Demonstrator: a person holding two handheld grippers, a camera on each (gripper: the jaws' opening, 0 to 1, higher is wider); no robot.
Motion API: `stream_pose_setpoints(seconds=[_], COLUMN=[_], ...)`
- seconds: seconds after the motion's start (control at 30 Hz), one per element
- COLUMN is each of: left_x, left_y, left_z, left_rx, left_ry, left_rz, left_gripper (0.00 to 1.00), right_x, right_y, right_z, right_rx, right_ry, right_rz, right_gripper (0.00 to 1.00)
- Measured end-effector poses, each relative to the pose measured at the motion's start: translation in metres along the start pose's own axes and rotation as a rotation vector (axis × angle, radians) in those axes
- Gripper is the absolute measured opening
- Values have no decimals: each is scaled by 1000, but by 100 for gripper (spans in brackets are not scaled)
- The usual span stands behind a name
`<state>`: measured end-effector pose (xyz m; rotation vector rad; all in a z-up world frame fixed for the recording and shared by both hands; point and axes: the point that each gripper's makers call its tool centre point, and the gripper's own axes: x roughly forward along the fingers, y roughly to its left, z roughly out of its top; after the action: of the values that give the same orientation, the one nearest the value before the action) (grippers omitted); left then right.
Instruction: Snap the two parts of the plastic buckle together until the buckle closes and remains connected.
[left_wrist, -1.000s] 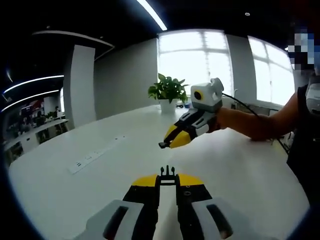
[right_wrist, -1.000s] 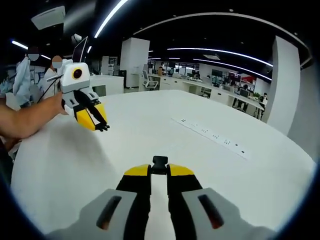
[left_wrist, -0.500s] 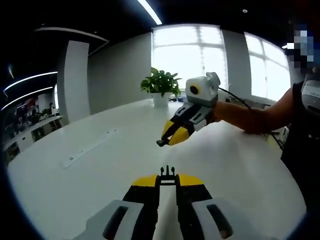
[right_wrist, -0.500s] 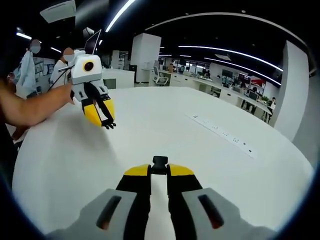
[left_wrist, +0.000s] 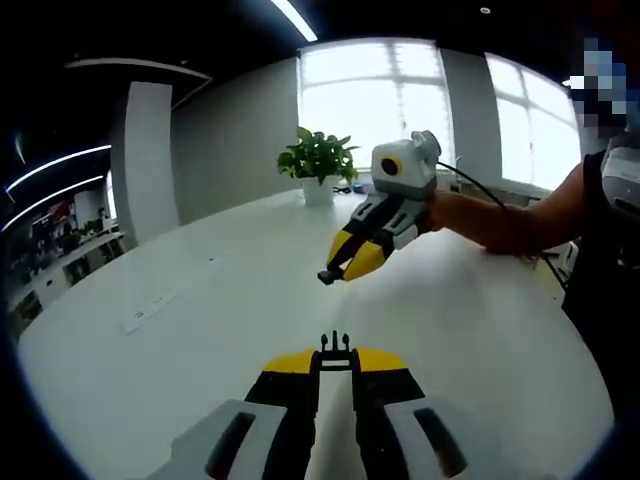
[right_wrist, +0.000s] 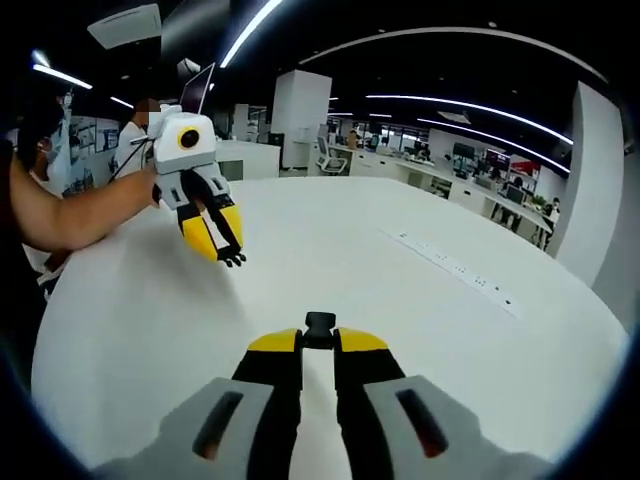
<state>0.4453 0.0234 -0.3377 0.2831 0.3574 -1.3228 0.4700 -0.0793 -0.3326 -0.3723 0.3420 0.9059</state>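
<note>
Buckle halves are both gripped but not yet joined: the left gripper (left_wrist: 335, 358) pinches the pronged half (left_wrist: 335, 345) at its tips, the right gripper (right_wrist: 319, 338) clamps the socket half (right_wrist: 319, 324). They hang well apart above the white table (right_wrist: 330, 250) (alignment and snapping remain).

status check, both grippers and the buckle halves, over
Left gripper shut on pronged buckle half. Right gripper shut on socket buckle half. Halves apart, held above white table. Nothing between them.
</note>
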Motion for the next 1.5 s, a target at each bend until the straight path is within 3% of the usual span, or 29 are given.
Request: stream_pose_setpoints(seconds=[0.2, 0.47, 0.67, 1.03, 1.27, 1.5], left_x=[-2, -5, -6, -15, -18, -13], left_y=[-1, -12, -12, -15, -33, -33], left_z=[-7, -10, -16, -7, -2, -6], left_rx=[6, 22, 8, 9, -1, 18], left_ry=[19, 27, 42, 19, 17, 24], left_rz=[-18, -68, -74, -64, -140, -133], left_gripper=[10, 10, 10, 11, 11, 11], right_x=[-1, -3, -11, -17, -22, -22], right_y=[3, 19, 23, 25, 35, 42], right_z=[-2, -9, -3, -1, 1, -1], right_rx=[-5, -11, -13, -21, -45, -64], right_ry=[-2, 1, -18, -24, -25, -16], right_rz=[20, 112, 129, 140, 183, 205], right_gripper=[11, 11, 11, 11, 11, 11])
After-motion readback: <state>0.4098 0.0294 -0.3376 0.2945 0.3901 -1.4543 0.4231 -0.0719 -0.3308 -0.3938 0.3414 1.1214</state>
